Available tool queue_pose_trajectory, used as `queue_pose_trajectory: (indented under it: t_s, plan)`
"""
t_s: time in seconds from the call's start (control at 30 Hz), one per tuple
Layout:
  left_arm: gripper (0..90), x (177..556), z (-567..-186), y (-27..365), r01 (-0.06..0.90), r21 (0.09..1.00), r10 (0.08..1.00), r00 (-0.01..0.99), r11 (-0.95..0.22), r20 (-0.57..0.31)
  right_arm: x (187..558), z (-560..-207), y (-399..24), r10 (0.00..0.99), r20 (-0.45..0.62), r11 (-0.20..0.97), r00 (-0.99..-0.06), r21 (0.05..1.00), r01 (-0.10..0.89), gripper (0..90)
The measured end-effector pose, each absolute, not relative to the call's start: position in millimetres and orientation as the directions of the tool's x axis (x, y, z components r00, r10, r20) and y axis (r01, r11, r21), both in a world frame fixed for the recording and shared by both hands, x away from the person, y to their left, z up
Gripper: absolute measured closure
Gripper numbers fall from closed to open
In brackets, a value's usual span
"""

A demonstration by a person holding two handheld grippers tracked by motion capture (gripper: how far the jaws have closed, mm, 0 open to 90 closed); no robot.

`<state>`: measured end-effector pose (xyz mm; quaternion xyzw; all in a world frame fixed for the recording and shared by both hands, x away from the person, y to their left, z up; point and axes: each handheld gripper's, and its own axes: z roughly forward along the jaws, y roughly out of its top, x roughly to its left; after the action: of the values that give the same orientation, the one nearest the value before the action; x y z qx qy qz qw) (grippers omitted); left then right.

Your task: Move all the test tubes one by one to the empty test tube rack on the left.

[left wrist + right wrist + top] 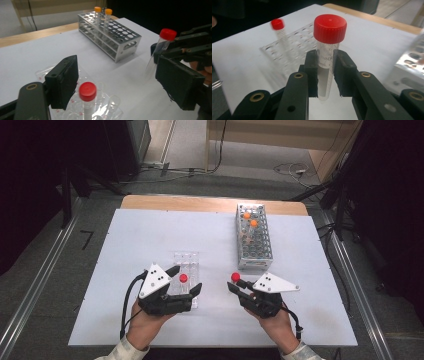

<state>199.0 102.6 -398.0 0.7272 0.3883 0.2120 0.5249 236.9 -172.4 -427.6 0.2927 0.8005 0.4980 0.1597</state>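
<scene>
Two red-capped tubes, one held, one standing in a clear rack

The right gripper [325, 72] clamps a red-capped tube [327, 50], its lower end hidden by the pads. The left gripper [117, 82] stands wide around a second tube [87, 100] in the clear rack [186, 262], whose outline is faint. White table [140, 235], metal rack [254, 237], grey floor beyond.

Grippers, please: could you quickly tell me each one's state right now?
Left gripper: open around the racked red-capped tube.
Right gripper: shut on a red-capped tube.

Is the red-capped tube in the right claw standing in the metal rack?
No, the red-capped tube is clamped in the right claw, off the metal rack.
</scene>
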Motion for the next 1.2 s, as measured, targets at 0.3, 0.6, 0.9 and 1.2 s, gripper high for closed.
queue_pose_trajectory:
  t_s: [0.3, 0.6, 0.9, 1.2]
  plan:
    - [41.1, 189, -403, 75, 0.336, 0.915, 0.680, 0.726, -0.225, -0.099, 218, -440, -147, 0.544, -0.003, 0.408, -0.839, 0.875, 0.261, 71.1]
    - [56.5, 190, -409, 67, 0.342, 0.903, 0.646, 0.757, -0.261, -0.100, 208, -442, -135, 0.509, -0.022, 0.425, -0.860, 0.876, 0.229, 71.1]
    - [68.1, 190, -411, 66, 0.337, 0.902, 0.643, 0.760, -0.271, -0.091, 205, -441, -133, 0.500, -0.021, 0.421, -0.866, 0.879, 0.222, 71.1]
    - [70.0, 190, -402, 75, 0.335, 0.909, 0.641, 0.760, -0.249, -0.104, 205, -439, -134, 0.481, -0.005, 0.413, -0.877, 0.884, 0.221, 45.7]
